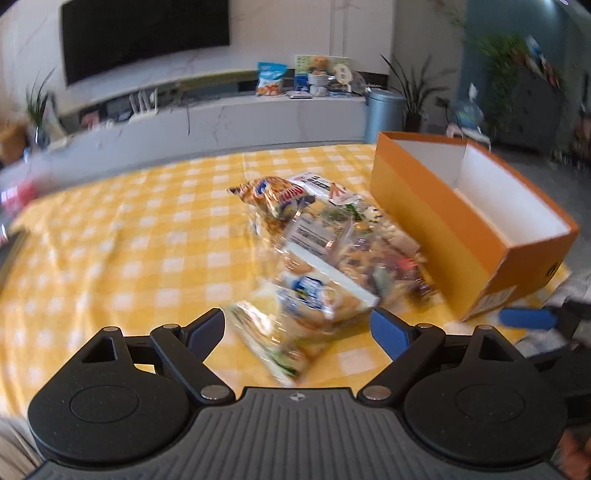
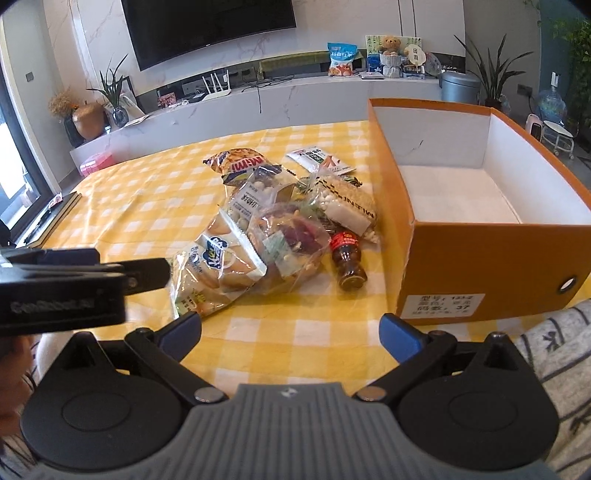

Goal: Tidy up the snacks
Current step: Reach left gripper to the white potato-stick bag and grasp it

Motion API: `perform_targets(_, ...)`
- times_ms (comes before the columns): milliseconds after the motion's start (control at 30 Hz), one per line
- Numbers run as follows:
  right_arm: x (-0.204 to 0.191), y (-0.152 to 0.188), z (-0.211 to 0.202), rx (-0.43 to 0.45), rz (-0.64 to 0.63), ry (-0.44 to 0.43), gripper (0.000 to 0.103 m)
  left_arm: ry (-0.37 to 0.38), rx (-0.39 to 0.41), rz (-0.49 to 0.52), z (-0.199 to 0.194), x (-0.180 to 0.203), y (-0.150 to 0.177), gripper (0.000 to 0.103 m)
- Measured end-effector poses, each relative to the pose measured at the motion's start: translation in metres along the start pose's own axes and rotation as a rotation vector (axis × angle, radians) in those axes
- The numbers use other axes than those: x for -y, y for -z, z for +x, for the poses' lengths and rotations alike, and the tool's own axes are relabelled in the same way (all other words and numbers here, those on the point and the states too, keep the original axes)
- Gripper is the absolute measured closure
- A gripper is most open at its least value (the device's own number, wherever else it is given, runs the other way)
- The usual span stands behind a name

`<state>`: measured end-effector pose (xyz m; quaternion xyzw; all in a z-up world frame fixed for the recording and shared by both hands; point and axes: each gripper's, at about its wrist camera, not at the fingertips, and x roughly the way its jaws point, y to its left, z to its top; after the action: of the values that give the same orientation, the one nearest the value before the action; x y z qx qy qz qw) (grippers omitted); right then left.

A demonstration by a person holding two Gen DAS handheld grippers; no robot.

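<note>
Both jaws stand spread and empty: left gripper (image 1: 297,330) nears the crinkly clear bread-roll bag (image 2: 218,269) at the snack pile's near end, left of the empty orange cardboard box (image 2: 480,254). Right gripper (image 2: 290,338) hovers over yellow-checked tablecloth (image 2: 122,199). Light, slippery film; I'd pinch a corner.

- A dark TV (image 2: 207,27) hangs on the pale marble wall (image 2: 369,18) at 12 o'clock.
- Below it runs a long white ledge (image 2: 295,96), with a teddy bear (image 2: 390,44), a blue bag (image 2: 341,59) and a white router (image 2: 218,86) on top.
- A grey bin (image 2: 460,86) stands at 1 o'clock, a leafy plant (image 2: 493,72) just beside it.
- A bronze vase (image 2: 88,120) and a small plant (image 2: 114,88) sit at 10 o'clock.
- Daylight enters through a window (image 2: 14,162) at 9 o'clock.
- A teal wall (image 1: 476,48) shows at 2 o'clock.
</note>
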<state>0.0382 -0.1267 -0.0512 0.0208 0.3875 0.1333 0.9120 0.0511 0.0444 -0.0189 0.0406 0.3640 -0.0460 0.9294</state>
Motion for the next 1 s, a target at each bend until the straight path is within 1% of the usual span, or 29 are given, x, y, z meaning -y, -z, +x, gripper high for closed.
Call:
perform_targets(67,0.001,-0.001,0.005,-0.001,0.003,0.005,0.003,-0.029,0.000,0.027,0.007,-0.008,-0.004,0.000)
perform_targets(100,0.001,-0.002,0.007,-0.001,0.006,0.009,0.003,-0.020,-0.007,0.037,0.012,-0.013,-0.007,0.000)
perform_targets(200,0.002,-0.002,0.015,0.001,0.011,0.013,0.003,0.035,-0.046,0.101,0.026,-0.023,-0.014,0.000)
perform_targets(267,0.001,-0.003,0.023,-0.030,-0.002,0.015,0.003,0.065,-0.039,0.154,0.032,-0.026,-0.017,0.000)
perform_targets(367,-0.002,-0.004,0.034,-0.059,-0.022,0.011,0.003,0.152,-0.051,0.201,0.044,-0.028,-0.020,0.000)
perform_targets(433,-0.002,-0.005,0.040,-0.075,-0.022,0.009,0.003,0.214,-0.087,0.242,0.055,-0.027,-0.022,0.000)
perform_targets(467,-0.001,-0.005,0.043,-0.082,-0.019,0.008,0.003,0.232,-0.105,0.268,0.060,-0.025,-0.021,0.000)
perform_targets(567,-0.001,-0.005,0.051,-0.111,-0.025,0.005,0.003,0.237,-0.136,0.324,0.076,-0.018,-0.018,0.000)
perform_targets(700,-0.004,-0.004,0.058,-0.122,-0.053,-0.005,0.003,0.219,-0.203,0.364,0.100,-0.012,-0.016,0.000)
perform_targets(833,0.000,-0.003,0.066,-0.152,-0.043,-0.010,0.003,0.218,-0.244,0.399,0.119,-0.007,-0.016,0.000)
perform_targets(933,0.001,-0.001,0.069,-0.160,-0.047,-0.025,0.003,0.241,-0.257,0.387,0.125,-0.006,-0.015,0.000)
perform_targets(1000,0.002,0.001,0.071,-0.167,-0.046,-0.025,0.003,0.237,-0.255,0.406,0.126,-0.003,-0.013,0.000)
